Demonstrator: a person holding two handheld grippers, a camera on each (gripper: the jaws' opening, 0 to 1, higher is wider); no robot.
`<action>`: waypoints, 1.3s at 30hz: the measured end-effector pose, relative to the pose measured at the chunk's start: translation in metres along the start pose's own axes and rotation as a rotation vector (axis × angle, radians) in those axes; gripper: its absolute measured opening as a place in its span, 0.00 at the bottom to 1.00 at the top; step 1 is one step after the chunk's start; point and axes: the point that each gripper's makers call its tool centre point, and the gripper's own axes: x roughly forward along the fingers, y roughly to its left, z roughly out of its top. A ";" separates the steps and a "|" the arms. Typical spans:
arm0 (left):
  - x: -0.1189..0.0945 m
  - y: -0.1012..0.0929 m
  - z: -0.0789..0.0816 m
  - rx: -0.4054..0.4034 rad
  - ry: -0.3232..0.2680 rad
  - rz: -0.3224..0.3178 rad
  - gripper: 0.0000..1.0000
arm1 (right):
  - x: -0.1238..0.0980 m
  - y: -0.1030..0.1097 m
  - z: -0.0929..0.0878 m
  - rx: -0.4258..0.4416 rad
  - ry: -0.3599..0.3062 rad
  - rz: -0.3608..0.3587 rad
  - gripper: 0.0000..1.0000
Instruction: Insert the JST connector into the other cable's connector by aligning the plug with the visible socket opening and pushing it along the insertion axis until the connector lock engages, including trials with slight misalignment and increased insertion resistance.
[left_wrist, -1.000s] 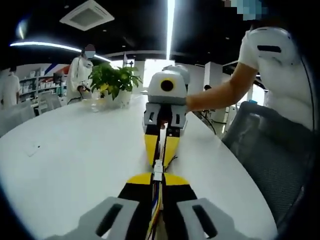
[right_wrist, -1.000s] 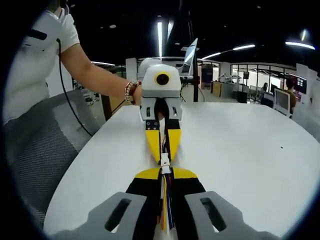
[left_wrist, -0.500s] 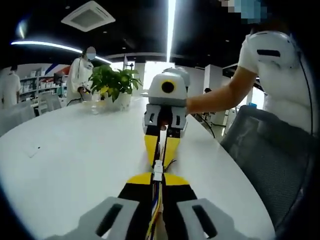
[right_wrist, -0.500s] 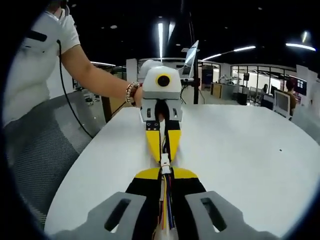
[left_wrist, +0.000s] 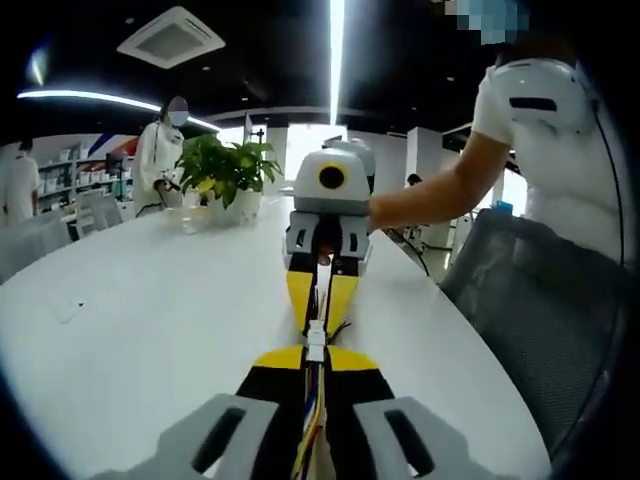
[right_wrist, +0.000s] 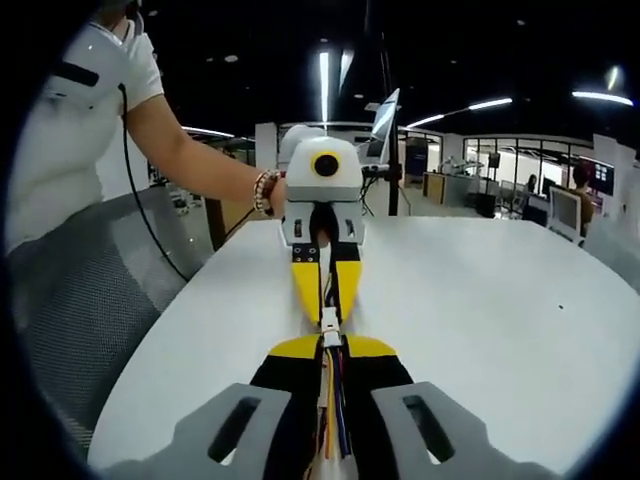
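The two grippers are seen nose to nose above the white table (left_wrist: 130, 300), and the white connector (left_wrist: 316, 341) is taken as the landmark; in the left gripper view the left gripper (left_wrist: 316, 362) is clenched just behind that connector, its yellow-tipped black jaws pressed together on the coloured wires (left_wrist: 314, 400) that run back from it; straight beyond the connector the right gripper (left_wrist: 320, 322) is faced, its yellow jaws closed to a point against the connector's far side, a dark cable (left_wrist: 322, 280) being pinched between them; in the right gripper view the same meeting is shown from the other end, the connector (right_wrist: 329, 330) held between the right gripper (right_wrist: 331, 350) below it and the left gripper (right_wrist: 328, 312) beyond it; whether the plug is fully seated cannot be told; far beyond the connector a potted plant (left_wrist: 232, 172) stands on the table; to the connector's right a grey mesh chair (left_wrist: 540, 300) is drawn up, and a person's forearm (left_wrist: 440, 195) reaches in behind the far gripper.
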 end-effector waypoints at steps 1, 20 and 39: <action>0.000 0.000 0.000 -0.001 -0.001 0.000 0.00 | 0.000 0.000 0.000 0.004 -0.001 -0.001 0.05; 0.001 -0.009 0.007 0.027 0.013 -0.033 0.00 | -0.003 0.005 0.005 -0.006 -0.021 0.046 0.04; 0.008 -0.010 0.014 0.038 0.003 0.000 0.00 | -0.013 -0.001 0.020 -0.020 -0.048 0.001 0.12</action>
